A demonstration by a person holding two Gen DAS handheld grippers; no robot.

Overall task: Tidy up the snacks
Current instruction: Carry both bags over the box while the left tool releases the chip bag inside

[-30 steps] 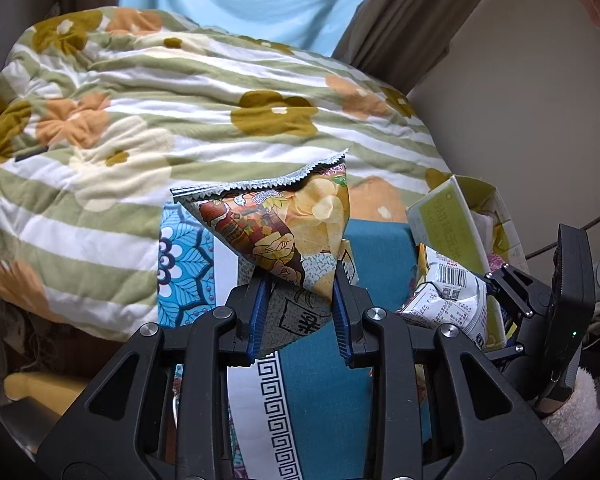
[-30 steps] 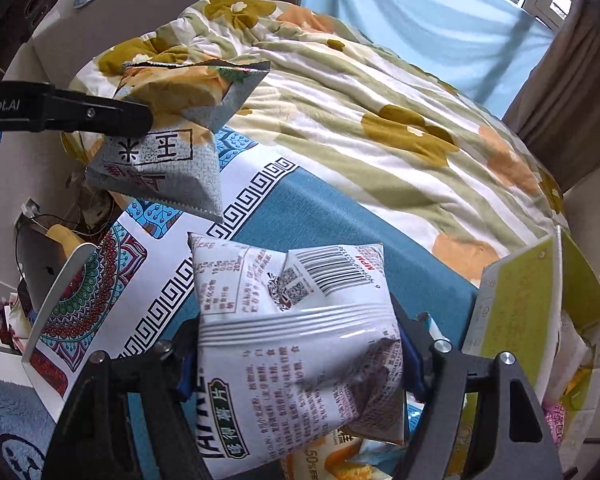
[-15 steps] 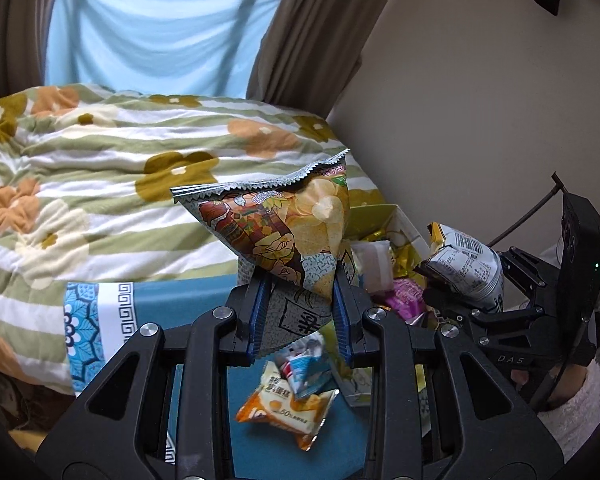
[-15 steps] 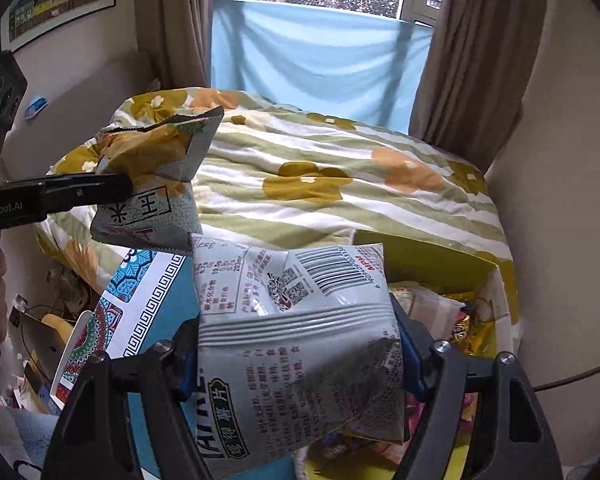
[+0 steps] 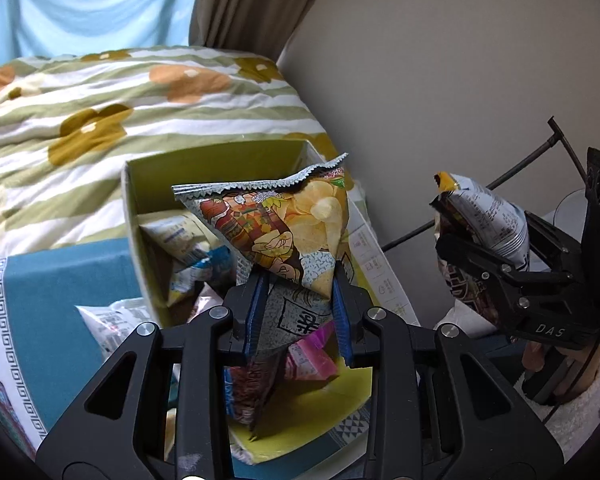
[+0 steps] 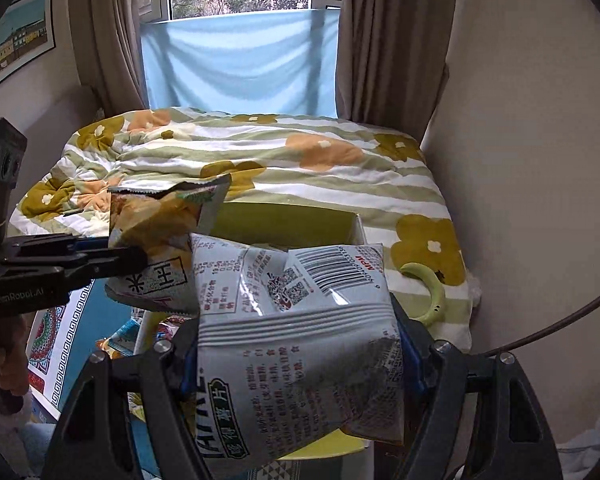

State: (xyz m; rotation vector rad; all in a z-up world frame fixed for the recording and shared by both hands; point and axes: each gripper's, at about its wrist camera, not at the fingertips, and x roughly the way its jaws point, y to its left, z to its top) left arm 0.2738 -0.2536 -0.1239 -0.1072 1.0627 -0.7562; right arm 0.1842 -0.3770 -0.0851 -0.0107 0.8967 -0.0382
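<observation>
My left gripper (image 5: 298, 312) is shut on the lower corner of a colourful chip bag (image 5: 284, 224) and holds it upright over an open yellow-green box (image 5: 204, 168). Several snack packets (image 5: 180, 236) lie in the box. In the right wrist view my right gripper (image 6: 296, 356) is shut on a puffy white chip bag (image 6: 296, 320) with a barcode, held above the box (image 6: 284, 220). The left gripper (image 6: 136, 256) with its bag (image 6: 160, 232) hangs just left of it. The left wrist view shows the right gripper (image 5: 444, 232) and white bag (image 5: 484, 216) beyond the box's right side, near the wall.
The box sits on a teal patterned cloth (image 5: 60, 280) on a bed with a flowered striped quilt (image 6: 300, 152). A loose packet (image 5: 108, 320) lies left of the box. A green crescent-shaped object (image 6: 428, 296) rests on the quilt at right. A wall (image 5: 440, 80) and a thin cable (image 6: 560, 328) stand close on the right.
Both grippers swung right with their bags, from above the patterned cloth to over the yellow-green box, and rose a little. The grips have not changed.
</observation>
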